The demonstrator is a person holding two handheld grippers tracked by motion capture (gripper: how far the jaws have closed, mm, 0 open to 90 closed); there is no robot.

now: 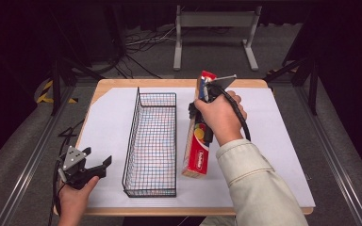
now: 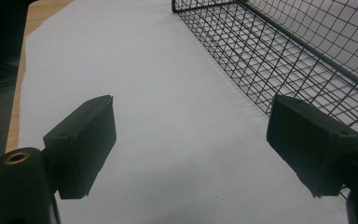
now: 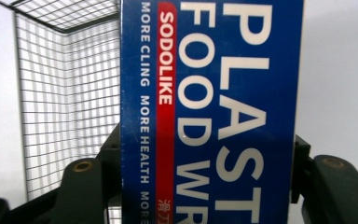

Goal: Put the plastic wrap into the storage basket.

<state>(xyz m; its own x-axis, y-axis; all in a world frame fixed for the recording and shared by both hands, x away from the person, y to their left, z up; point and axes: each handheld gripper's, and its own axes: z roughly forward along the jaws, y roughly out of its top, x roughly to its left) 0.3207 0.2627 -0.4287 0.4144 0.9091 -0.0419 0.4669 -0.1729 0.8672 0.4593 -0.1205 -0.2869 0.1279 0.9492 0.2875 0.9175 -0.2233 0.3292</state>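
A long box of plastic food wrap (image 1: pixel 196 155), blue and red with white lettering, runs lengthwise just right of the black wire basket (image 1: pixel 131 136). My right gripper (image 1: pixel 202 117) is shut on it near its middle, under the hand. In the right gripper view the box (image 3: pixel 214 93) sits between the two jaws of the right gripper (image 3: pixel 205 163), with the basket (image 3: pixel 51 93) behind it to the left. My left gripper (image 1: pixel 97 156) rests at the table's near left corner, open and empty. In its own view the left gripper (image 2: pixel 191 144) stands over white paper beside the basket wall (image 2: pixel 279 51).
A white sheet (image 1: pixel 108 117) covers most of the wooden table (image 1: pixel 118 84). The basket is long, narrow and holds nothing. Beyond the table's far edge are a metal stand (image 1: pixel 214 21) and cables on a dark floor.
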